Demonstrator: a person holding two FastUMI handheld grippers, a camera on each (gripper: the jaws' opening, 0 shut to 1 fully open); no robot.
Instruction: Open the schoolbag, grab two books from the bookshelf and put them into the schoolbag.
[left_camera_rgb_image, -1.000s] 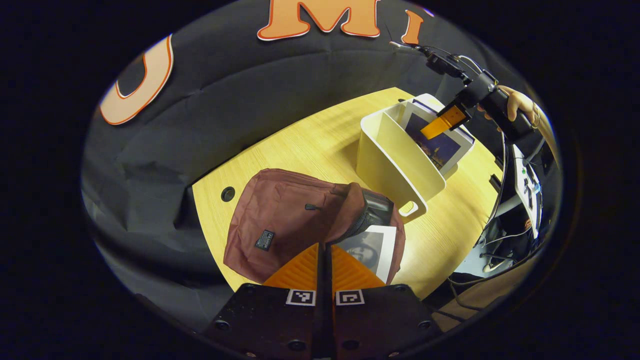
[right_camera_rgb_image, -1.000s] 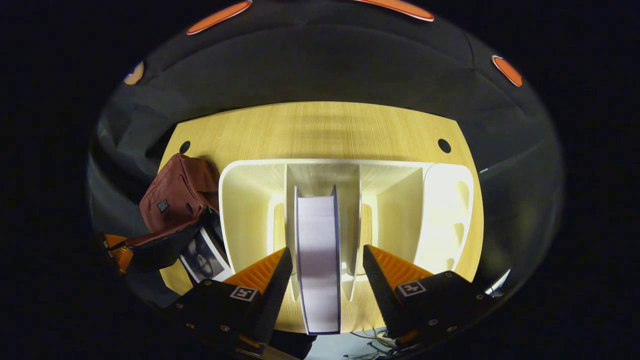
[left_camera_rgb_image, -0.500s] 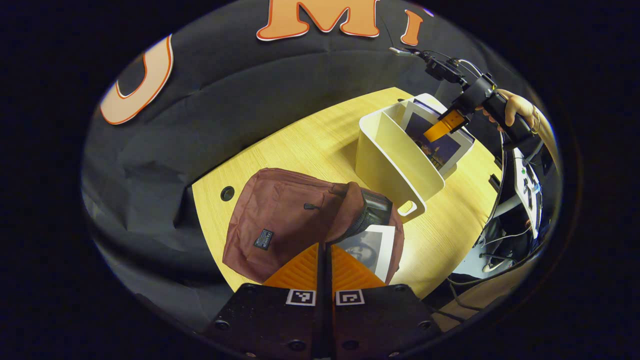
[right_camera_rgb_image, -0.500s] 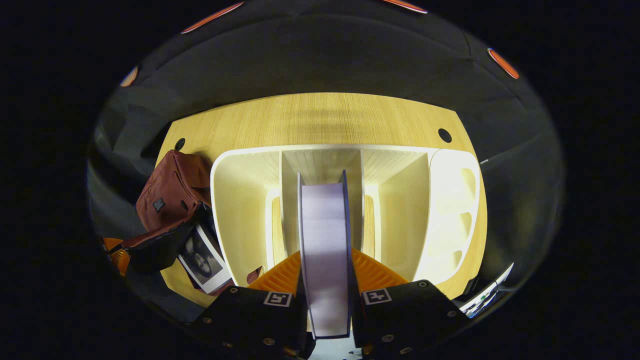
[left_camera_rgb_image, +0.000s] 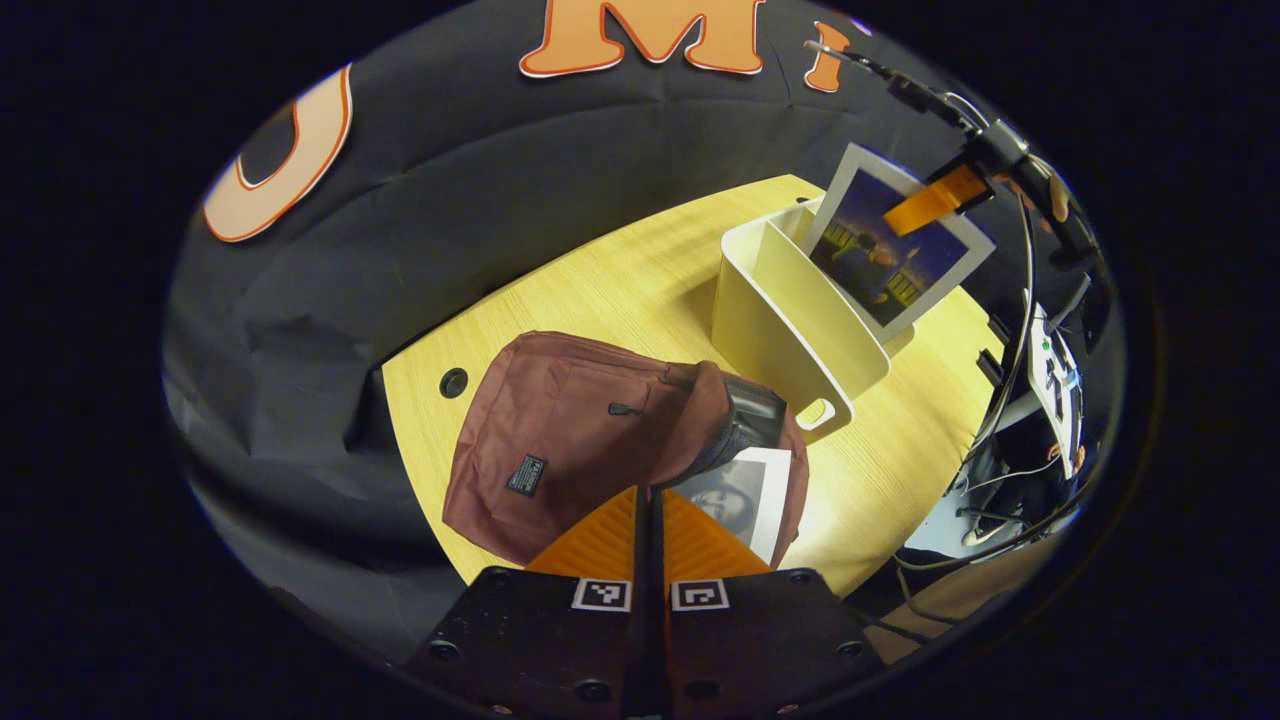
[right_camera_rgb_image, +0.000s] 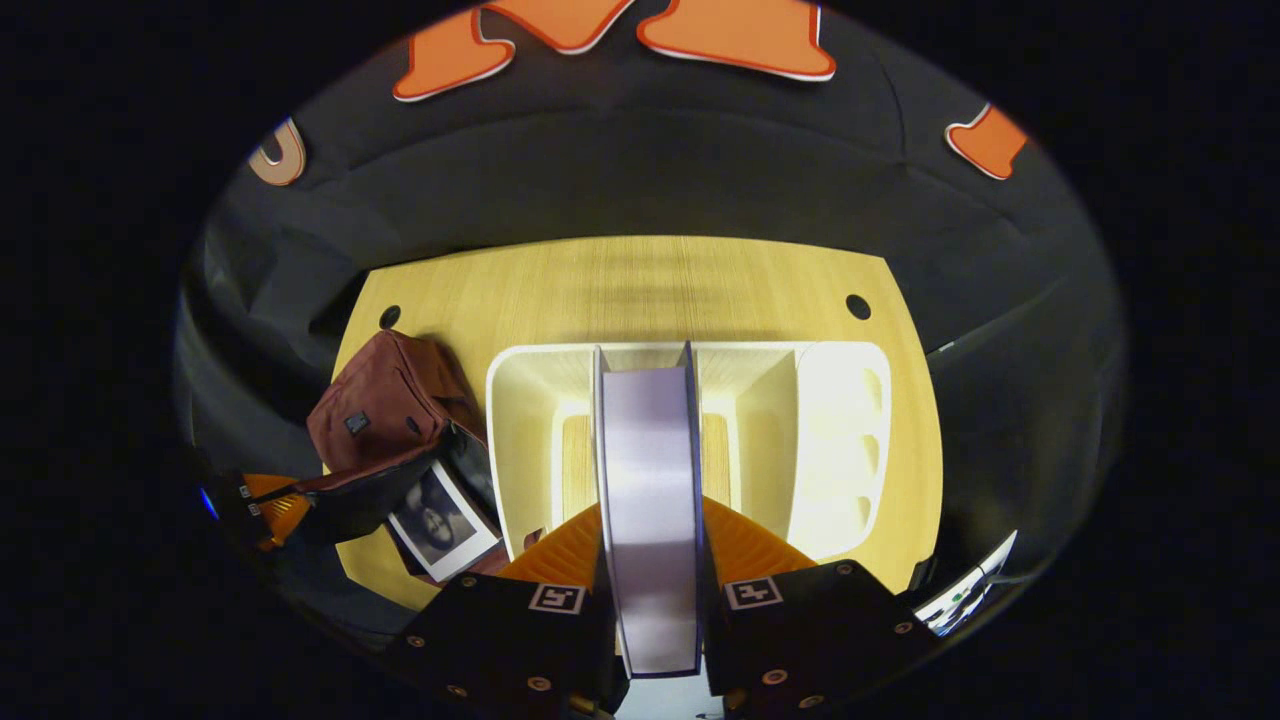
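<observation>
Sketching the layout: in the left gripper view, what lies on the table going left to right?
Schoolbag → book in the schoolbag's mouth → bookshelf → lifted book → right gripper.

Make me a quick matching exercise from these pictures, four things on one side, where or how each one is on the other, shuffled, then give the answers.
Things:
1. second book
2. first book
3. bookshelf
4. schoolbag

States:
A. lying on the table, flap held open
B. standing on the table
C. clamped in the right gripper, lifted
D. sticking out of the schoolbag

Pairs: 1-C, 2-D, 3-B, 4-A
</observation>
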